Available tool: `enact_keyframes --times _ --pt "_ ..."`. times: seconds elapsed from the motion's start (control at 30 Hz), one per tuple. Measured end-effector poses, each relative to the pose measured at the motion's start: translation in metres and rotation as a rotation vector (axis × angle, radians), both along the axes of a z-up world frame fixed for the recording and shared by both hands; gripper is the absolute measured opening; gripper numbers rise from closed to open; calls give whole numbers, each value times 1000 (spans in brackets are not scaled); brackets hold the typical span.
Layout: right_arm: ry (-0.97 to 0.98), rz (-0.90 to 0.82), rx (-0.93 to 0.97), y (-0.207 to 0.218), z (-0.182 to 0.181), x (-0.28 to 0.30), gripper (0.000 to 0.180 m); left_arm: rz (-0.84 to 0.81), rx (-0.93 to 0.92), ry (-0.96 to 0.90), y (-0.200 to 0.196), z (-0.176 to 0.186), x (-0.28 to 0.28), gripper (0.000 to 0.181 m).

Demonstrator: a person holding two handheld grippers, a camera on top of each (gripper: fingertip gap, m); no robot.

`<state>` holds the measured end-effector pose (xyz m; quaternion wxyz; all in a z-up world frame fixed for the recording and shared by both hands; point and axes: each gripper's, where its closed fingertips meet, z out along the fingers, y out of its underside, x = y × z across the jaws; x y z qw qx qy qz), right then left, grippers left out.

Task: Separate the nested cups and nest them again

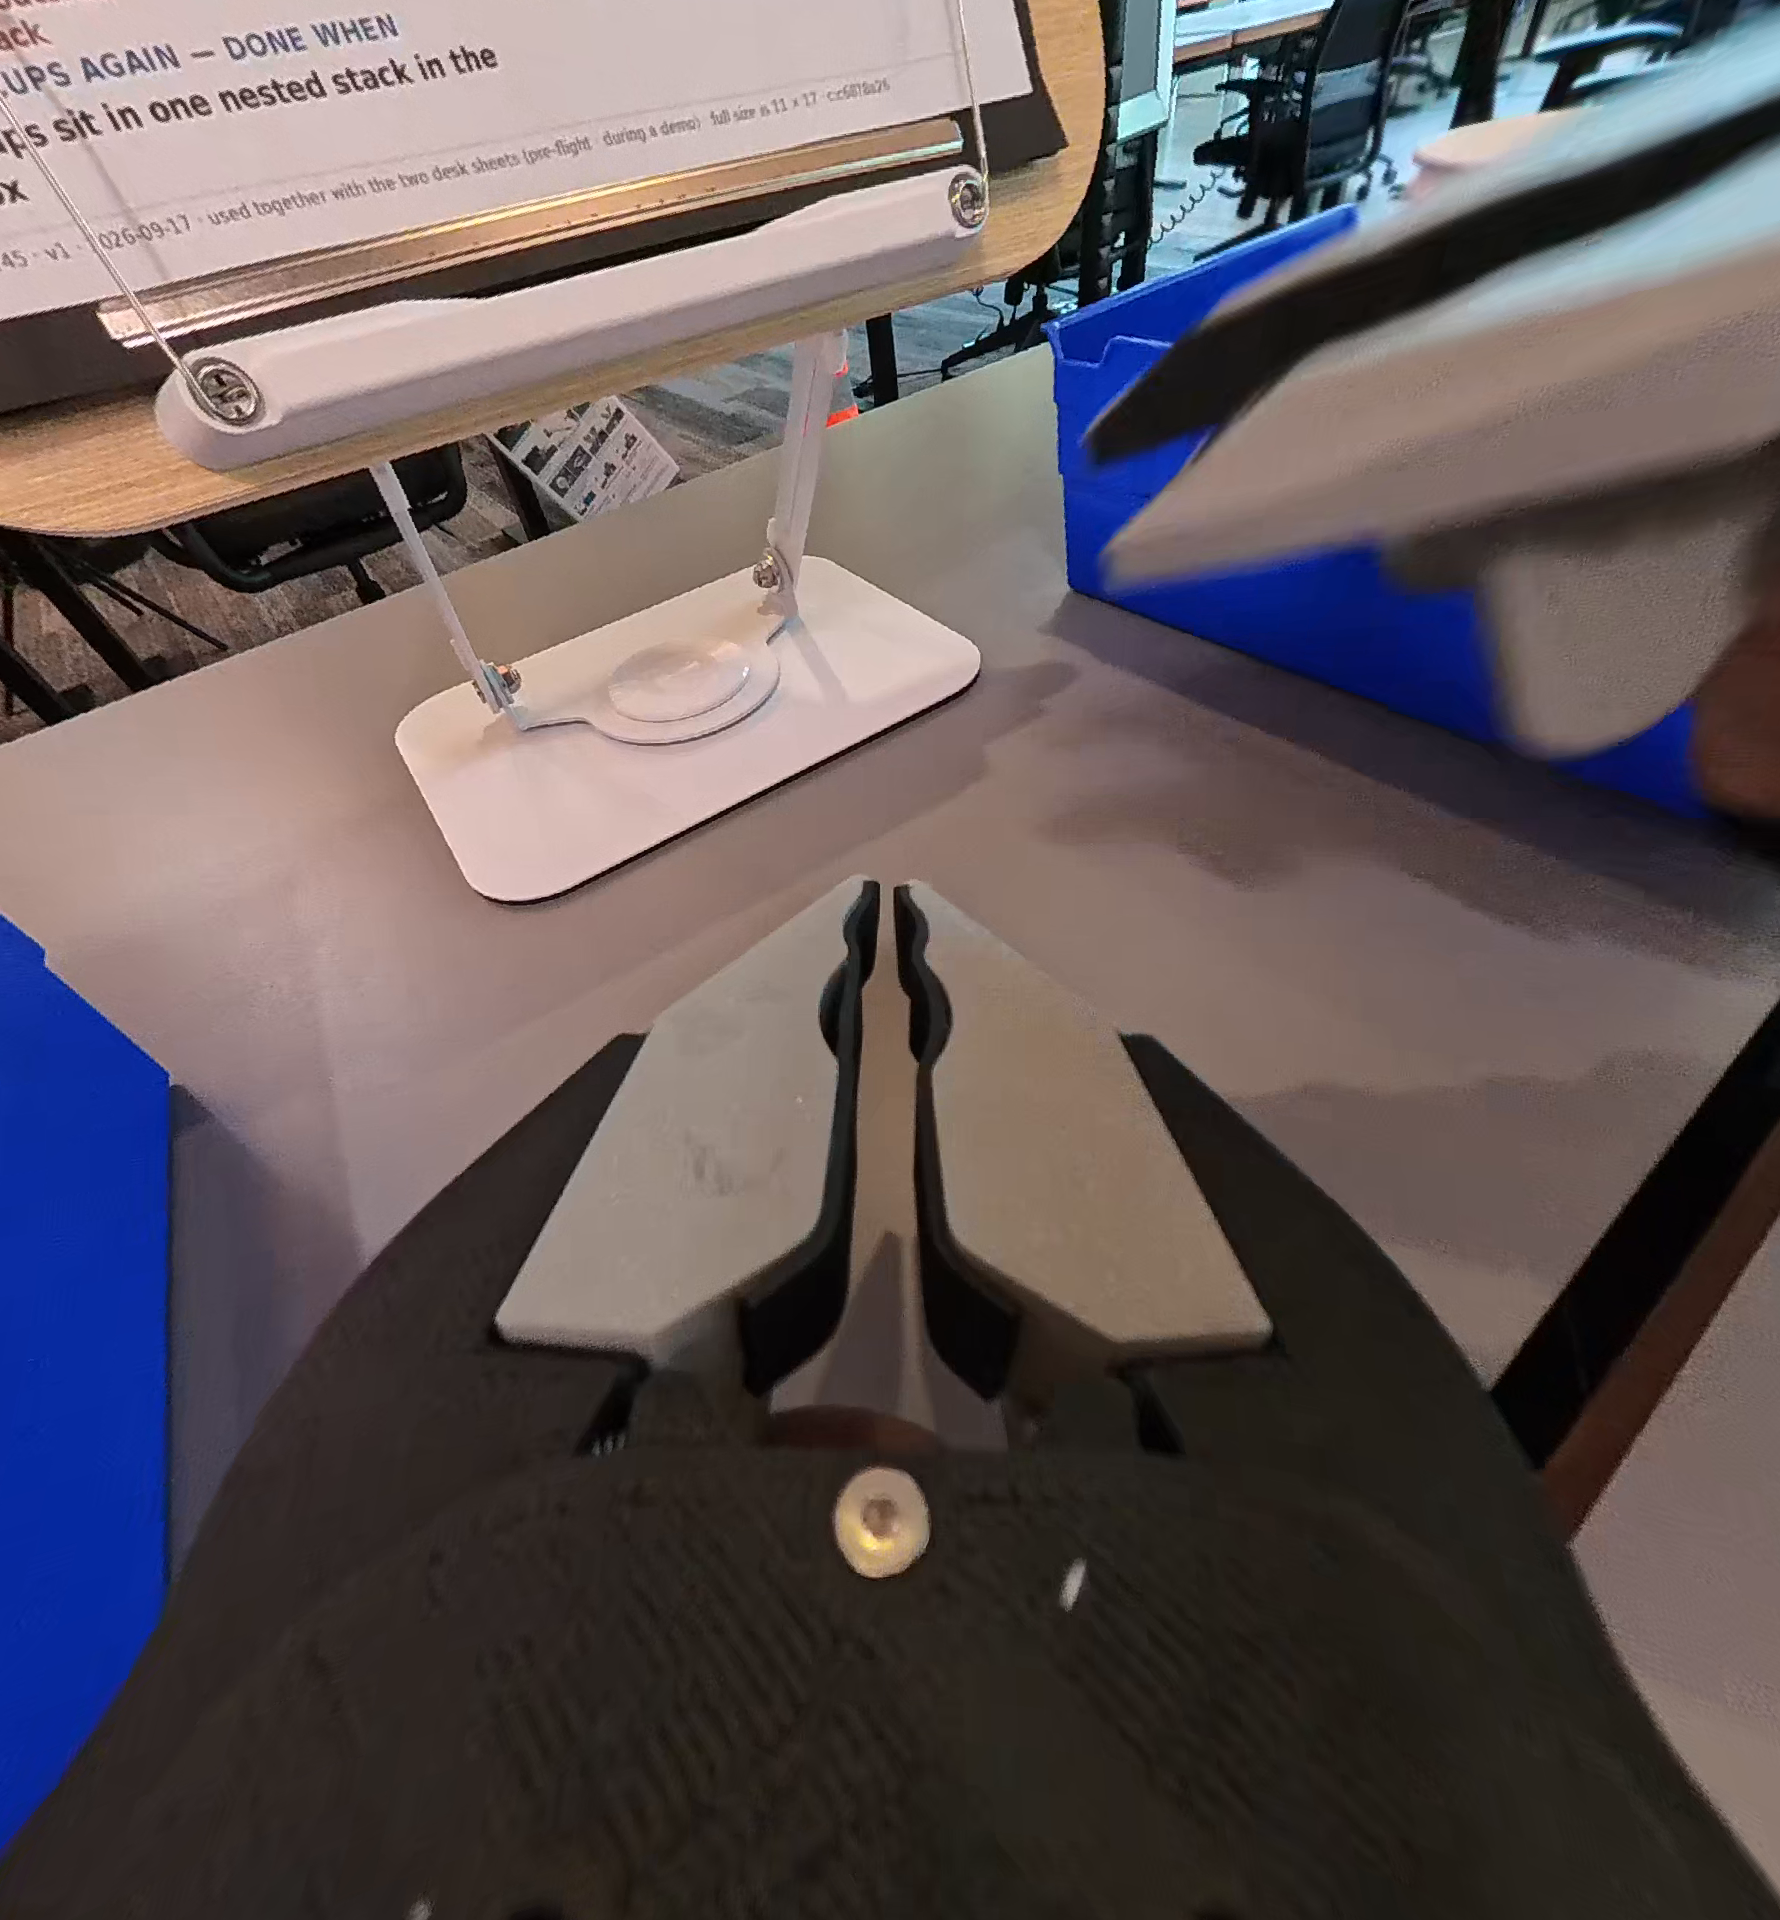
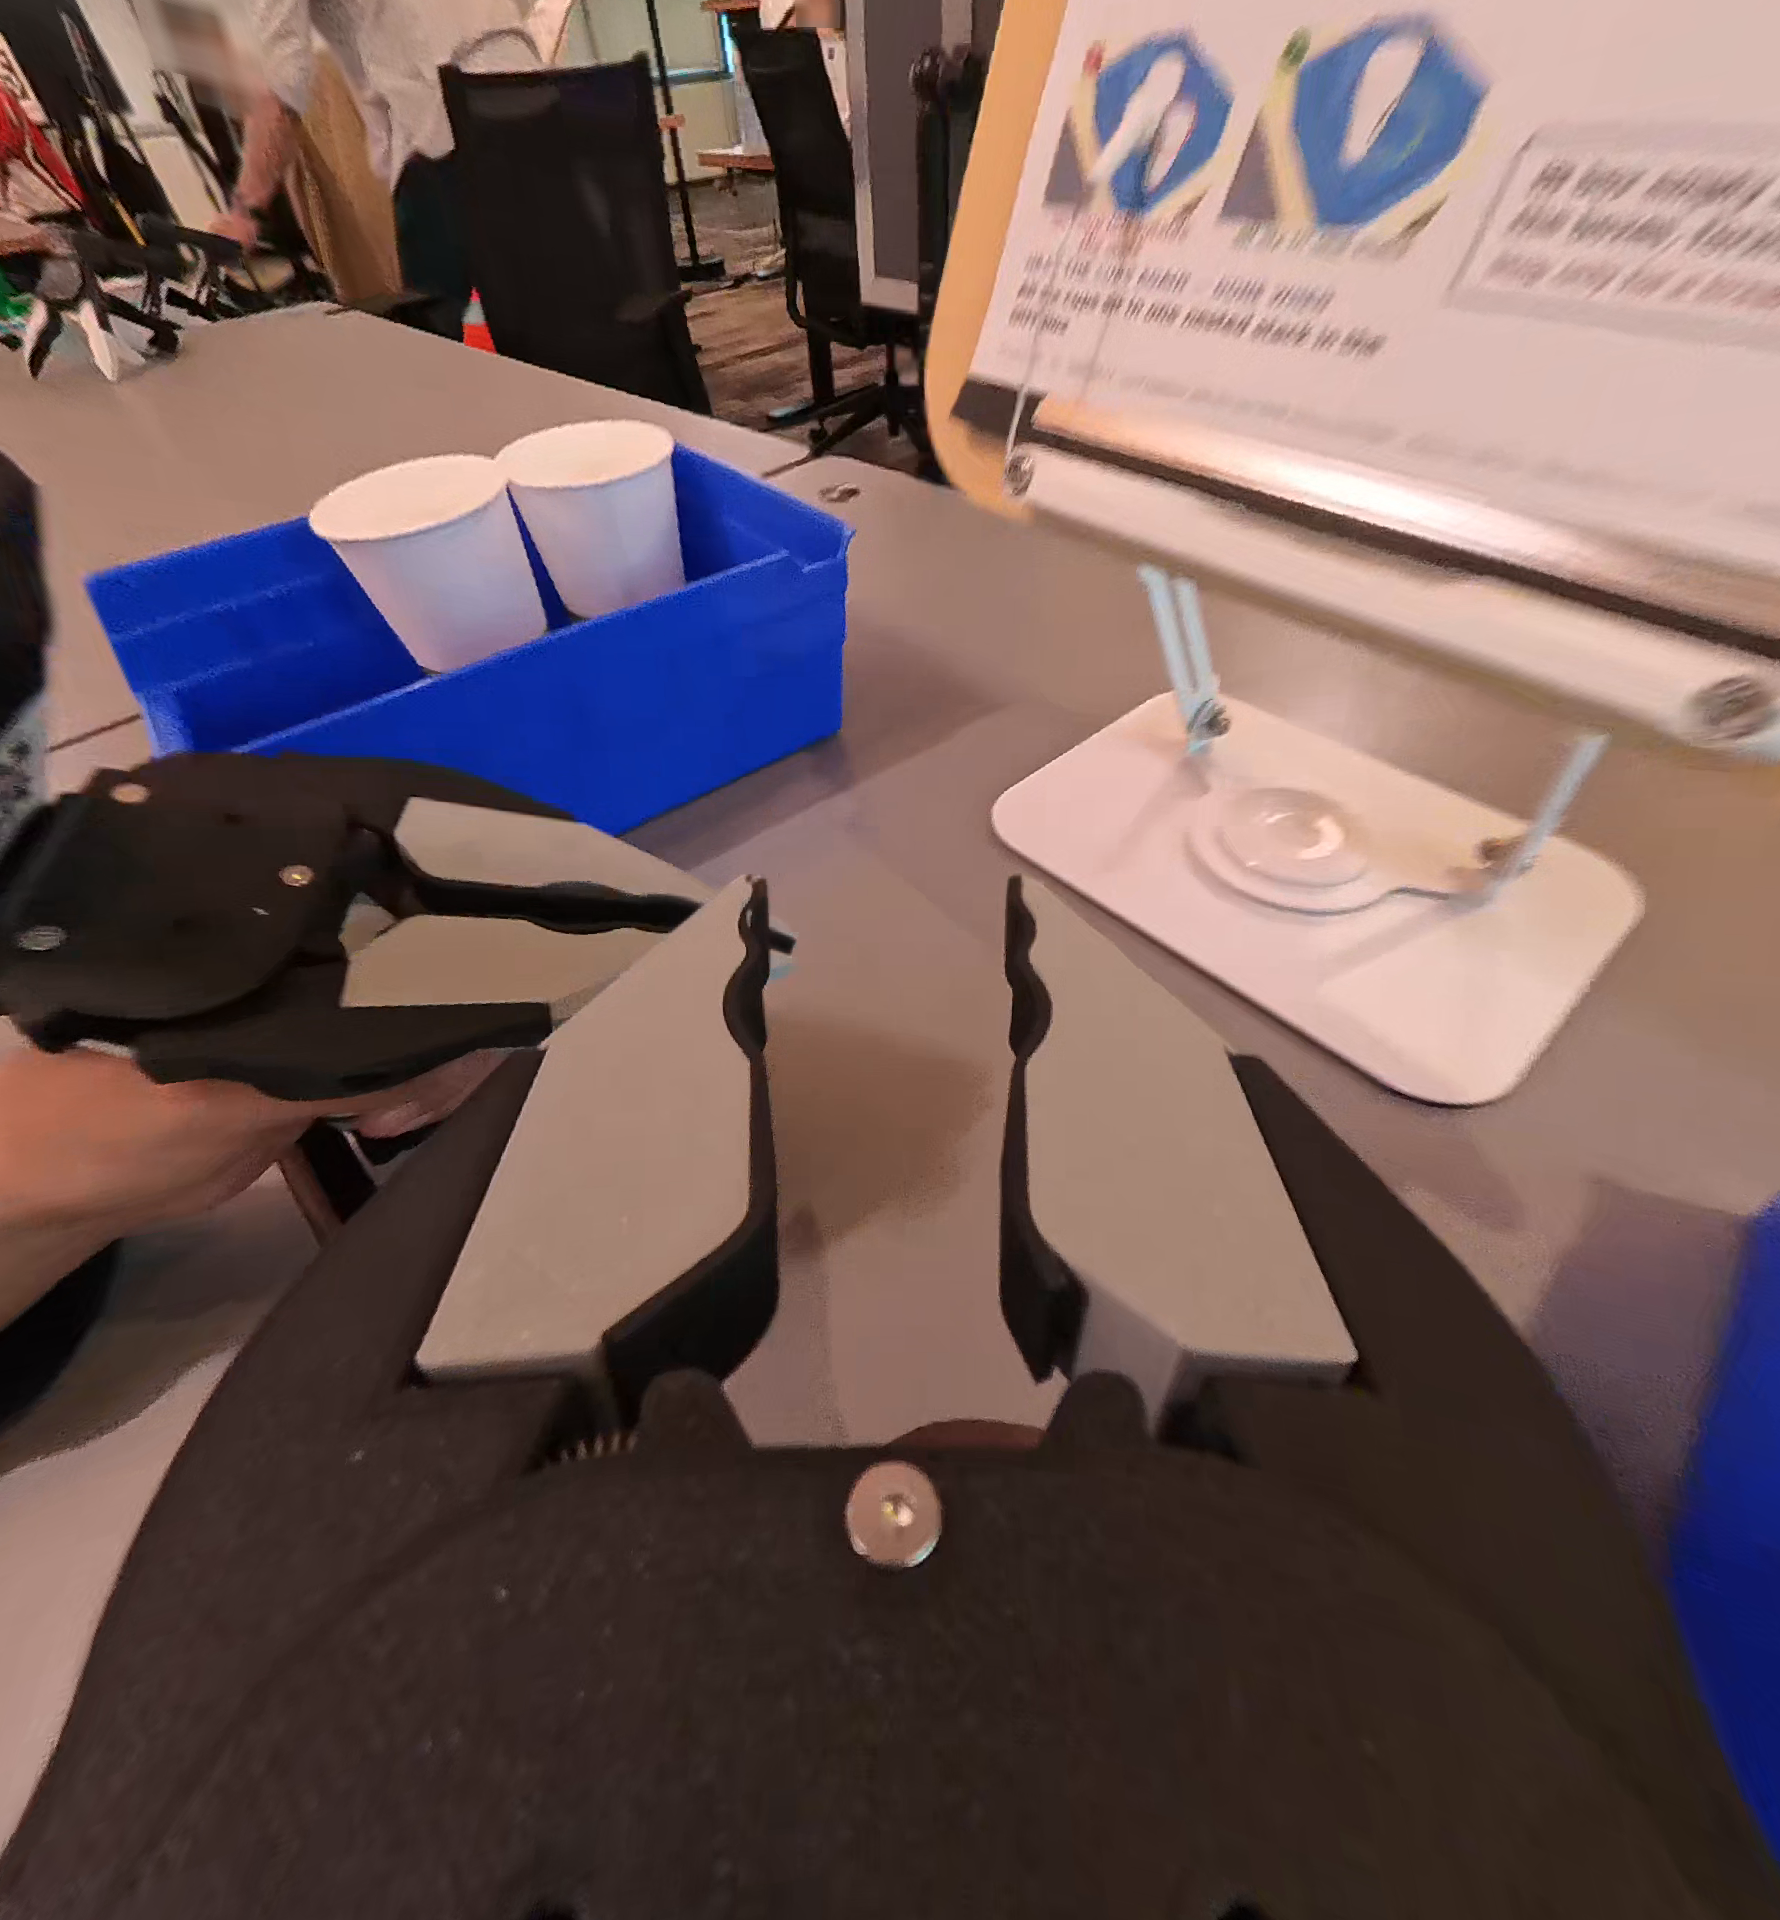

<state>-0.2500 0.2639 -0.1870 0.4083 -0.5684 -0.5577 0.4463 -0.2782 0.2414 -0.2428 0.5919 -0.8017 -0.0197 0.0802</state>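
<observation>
Grey counter [image 1: 242,883] fills the left wrist view, with office chairs seen beyond it at the top. One white document stand [image 1: 688,727] is set at centre, carrying one printed sheet. Two blue bins are partly seen: one at the left edge [image 1: 24,1247], one at upper right [image 1: 1281,582]. The left hand-held gripper [image 1: 887,894] is held low over the counter, its jaws all but closed on nothing. The right hand-held gripper [image 1: 1125,499] is seen blurred at upper right; no cups are shown.

Across the right wrist view, the same counter [image 2: 969,644] is shown, and two white paper cups [image 2: 512,540] are seen standing side by side, touching, in the blue bin [image 2: 553,717] at upper left. The right hand-held gripper [image 2: 881,904] is held parted and empty. At left, the left hand-held gripper [image 2: 761,935] is gripped by a hand [image 2: 86,1164], pointing rightward.
</observation>
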Motion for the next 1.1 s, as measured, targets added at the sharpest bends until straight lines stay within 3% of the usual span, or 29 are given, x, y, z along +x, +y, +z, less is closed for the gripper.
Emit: enact_keyframes --times 0.17,0.37,0.77,1.1 --pt "-22 -21 20 5 -49 -29 44 -6 -3 5 0 0 1 0" --pt "-99 -35 132 17 -76 -24 46 -9 -29 30 2 -6 2 2" --pt "-126 -52 87 25 -81 -23 63 15 -26 0 -1 -9 -6 5" --pt "-111 -69 97 28 -80 -24 64 66 74 -9 -6 12 -15 12"
